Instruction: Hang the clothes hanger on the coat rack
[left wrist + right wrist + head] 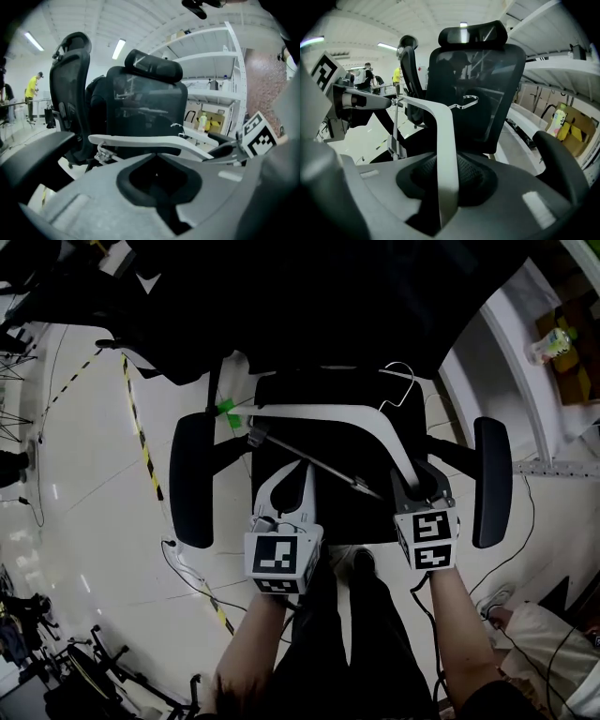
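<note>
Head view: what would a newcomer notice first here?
A white clothes hanger with a wire hook is held mid-picture over the seat of a black office chair. The right gripper, at lower right, grips one arm of it between its fingers; the left gripper sits lower left, empty.

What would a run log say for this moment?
left gripper: jaws together, empty | right gripper: clamps hanger arm | hanger: over office chair

Both forearms reach forward, left gripper (291,480) with jaws together, right gripper (422,480) clamping the white hanger (319,413).
</note>
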### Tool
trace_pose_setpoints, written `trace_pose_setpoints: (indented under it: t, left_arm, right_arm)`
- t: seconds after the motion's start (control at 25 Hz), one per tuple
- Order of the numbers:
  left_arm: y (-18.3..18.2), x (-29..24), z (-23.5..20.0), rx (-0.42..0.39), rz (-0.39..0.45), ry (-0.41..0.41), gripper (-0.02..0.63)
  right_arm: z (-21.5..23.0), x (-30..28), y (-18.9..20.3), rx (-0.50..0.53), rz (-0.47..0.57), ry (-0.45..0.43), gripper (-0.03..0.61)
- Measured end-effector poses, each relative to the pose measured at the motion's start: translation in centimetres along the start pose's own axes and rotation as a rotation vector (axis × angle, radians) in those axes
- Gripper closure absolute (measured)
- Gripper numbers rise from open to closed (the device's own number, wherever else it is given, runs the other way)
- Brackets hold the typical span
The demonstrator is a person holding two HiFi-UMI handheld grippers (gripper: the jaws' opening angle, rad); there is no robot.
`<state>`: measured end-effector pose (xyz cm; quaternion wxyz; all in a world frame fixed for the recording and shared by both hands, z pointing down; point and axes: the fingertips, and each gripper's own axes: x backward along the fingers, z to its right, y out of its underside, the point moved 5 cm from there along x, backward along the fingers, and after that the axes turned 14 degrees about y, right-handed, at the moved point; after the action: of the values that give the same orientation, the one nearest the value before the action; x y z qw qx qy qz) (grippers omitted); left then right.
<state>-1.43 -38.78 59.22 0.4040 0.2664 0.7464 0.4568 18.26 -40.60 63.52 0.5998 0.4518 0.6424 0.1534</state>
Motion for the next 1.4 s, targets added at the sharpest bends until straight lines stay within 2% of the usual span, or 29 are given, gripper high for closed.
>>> trace_pose_setpoints:
  t: [0.28, 0.52, 0.72, 0.88, 1.04, 1.24, 1.4]
  left_arm:
    - [-6.2, 2.2, 1.2, -0.062, 0.074, -0.010, 0.609]
    - [-11.1, 6.4, 2.4, -0.086, 0.157, -0.042, 0.609]
    - [-15.3, 11.2, 3.6, -0.130, 0.228, -0.082, 0.609]
    - [-17.7, 15.8, 3.2, -0.148, 0.281, -0.177, 0.609]
    - [-18.6, 21.8, 2.6, -0.149, 0.321, -0.301, 0.609]
    - [-17.3, 28.9, 4.2, -0.143, 0.348, -0.458, 0.609]
    - [-15.8, 35.8, 6.5, -0.101, 0.367, -0.630, 0.609]
  right_arm:
    - [2.0, 3.6, -4.3, -0.010, 0.092, 0.010, 0.460]
    - [2.2, 7.9, -10.1, 0.070, 0.214, -0.049, 0.460]
    - [0.8, 11.0, -15.1, 0.105, 0.309, -0.145, 0.460]
    - [-1.4, 12.6, -18.6, 0.161, 0.383, -0.223, 0.460]
    - [-5.2, 14.8, -21.6, 0.213, 0.452, -0.328, 0.460]
    - [-10.2, 18.0, -22.9, 0.285, 0.520, -0.469, 0.460]
    - [-15.5, 21.0, -23.6, 0.358, 0.556, -0.632, 0.460]
